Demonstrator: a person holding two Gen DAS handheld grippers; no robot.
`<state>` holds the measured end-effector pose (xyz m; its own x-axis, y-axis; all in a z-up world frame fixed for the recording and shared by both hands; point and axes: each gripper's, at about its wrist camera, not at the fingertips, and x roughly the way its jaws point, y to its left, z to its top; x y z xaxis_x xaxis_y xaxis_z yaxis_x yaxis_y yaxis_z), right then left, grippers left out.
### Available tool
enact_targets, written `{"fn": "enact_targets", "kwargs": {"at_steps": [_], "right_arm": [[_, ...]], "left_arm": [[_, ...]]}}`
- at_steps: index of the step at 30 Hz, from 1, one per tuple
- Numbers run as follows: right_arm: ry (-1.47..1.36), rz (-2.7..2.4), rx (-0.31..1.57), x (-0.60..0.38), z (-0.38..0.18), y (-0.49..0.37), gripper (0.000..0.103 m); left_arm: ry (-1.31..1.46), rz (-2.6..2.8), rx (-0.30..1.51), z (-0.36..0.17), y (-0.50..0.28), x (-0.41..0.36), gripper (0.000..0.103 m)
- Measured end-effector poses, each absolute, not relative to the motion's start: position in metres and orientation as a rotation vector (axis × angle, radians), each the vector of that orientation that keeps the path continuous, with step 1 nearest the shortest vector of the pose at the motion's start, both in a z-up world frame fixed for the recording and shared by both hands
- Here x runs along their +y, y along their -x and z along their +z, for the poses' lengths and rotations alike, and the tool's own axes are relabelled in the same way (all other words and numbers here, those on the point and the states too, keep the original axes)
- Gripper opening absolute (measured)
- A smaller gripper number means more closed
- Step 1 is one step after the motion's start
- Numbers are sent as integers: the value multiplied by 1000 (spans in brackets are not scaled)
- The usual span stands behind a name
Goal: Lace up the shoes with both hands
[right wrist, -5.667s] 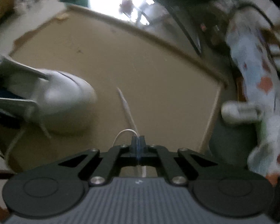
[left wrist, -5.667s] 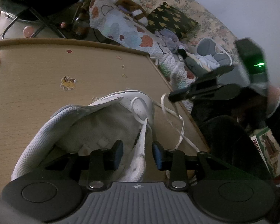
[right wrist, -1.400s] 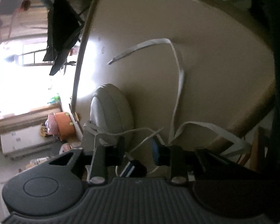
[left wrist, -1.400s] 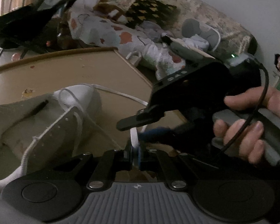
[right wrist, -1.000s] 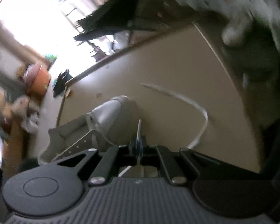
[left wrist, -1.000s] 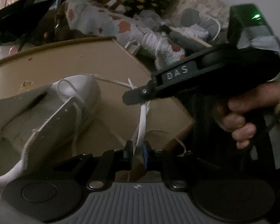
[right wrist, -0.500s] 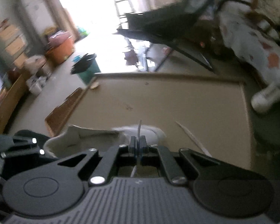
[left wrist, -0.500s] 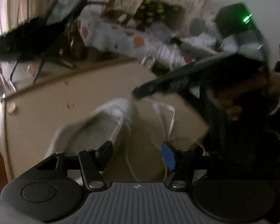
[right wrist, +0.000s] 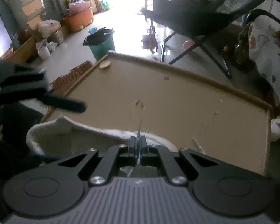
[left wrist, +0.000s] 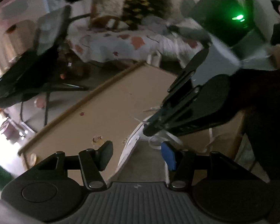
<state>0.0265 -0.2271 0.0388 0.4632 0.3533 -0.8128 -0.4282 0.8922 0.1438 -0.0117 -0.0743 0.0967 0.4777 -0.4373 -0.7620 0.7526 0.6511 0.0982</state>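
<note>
Right claw (right wrist: 138, 145): clamped on the lace (right wrist: 139, 127), tip poking out toward 12 over the shoe (right wrist: 69, 136) on the table (right wrist: 177, 100); left claw (left wrist: 138, 155): jaws closing on nothing, so your next move is likely regripping near an eyelet.

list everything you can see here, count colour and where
white low-top sneaker: one, white, near edge of the table, under both claws
flat white shoelace: one, white, tip sticking up from the right claw; loops by the shoe
light brown wooden table: one, tan with a raised rim
black folding chair: one, black, beyond the table
green waste bin: one, green with a black liner, on the floor
orange plastic tub: one, orange, far left floor
patterned quilt: one, white with reddish patches, on the sofa
left claw: closing, nothing between its jaws
right claw: shut on the shoelace
</note>
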Motion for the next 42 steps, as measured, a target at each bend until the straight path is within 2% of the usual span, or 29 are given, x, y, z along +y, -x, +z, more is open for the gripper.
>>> {"fn": "enact_targets", "kwargs": {"at_steps": [2,4,6,8,10,12,24,31,42], "right_arm": [[77,486,987,-230,37,-24,3],[68,498,989,-232,38,-24,3],[75,515,994,-233,38,-25,3],[98,537,997,-232,39,-25,3],[124,564,1002,-231,39,-26,3],[163,597,1002,-228,40,-25,3],[308,740,1029,-213,48,-23,3],[339,731,1099,-204,52,-27,3],[272,700,1233,-201,52,-44,3]], "left_arm": [[-508,-784,803,89,3,-78,55],[-569,-798,829,81,-3,-81,49],[-615,-813,848,76,-7,-82,37],[-625,-844,859,74,-12,-82,30],[-600,-865,869,73,-16,-79,28],[-495,-858,905,73,-28,-69,16],[122,-827,1067,54,-70,-1,18],[278,-818,1086,27,-57,17,19],[348,-817,1071,-3,-58,3,21]]}}
